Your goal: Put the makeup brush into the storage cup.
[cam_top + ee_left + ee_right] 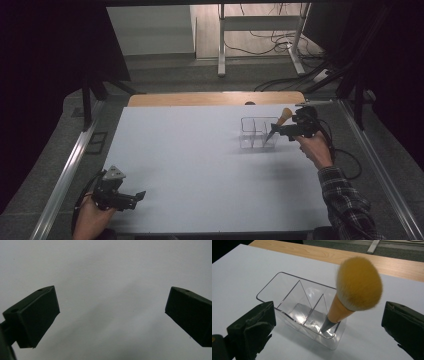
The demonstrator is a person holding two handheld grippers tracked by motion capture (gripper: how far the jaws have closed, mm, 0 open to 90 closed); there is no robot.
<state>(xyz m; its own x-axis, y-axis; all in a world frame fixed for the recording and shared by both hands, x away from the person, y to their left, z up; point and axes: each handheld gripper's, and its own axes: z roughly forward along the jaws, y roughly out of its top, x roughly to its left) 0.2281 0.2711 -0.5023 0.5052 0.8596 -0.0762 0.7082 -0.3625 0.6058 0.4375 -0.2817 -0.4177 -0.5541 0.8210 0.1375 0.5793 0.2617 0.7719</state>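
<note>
In the high view, the organizer [258, 133] stands on the white table [200, 175], toward the far right part of it. It is a clear box with three compartments. The brush [280, 122] stands in its right end compartment, handle down and bristles up, and it leans to the right against the rim. I think it leans because the compartment is wider than the thin handle tip, so the rim is what keeps it up. The right gripper [278, 130] is just beside the brush, at the height of its handle, and a hand holds it from behind. The left gripper [140, 195] is low at the near left corner, well apart from the organizer; it seems to wait there so that it does not disturb the work.

In the left gripper view, the two jaws stand wide apart and nothing is between them. Behind them is the bare table surface [107, 277].

In the right gripper view, the jaws are wide open, one on each side of the brush [352, 292], and the pads do not touch it. The brush handle goes down into the nearest compartment of the organizer [287, 297], and the dark tip rests near the bottom corner. The yellow bristles point up and toward the camera. My judgement is that the brush is already put in its place, and the open jaws let it stand alone.
</note>
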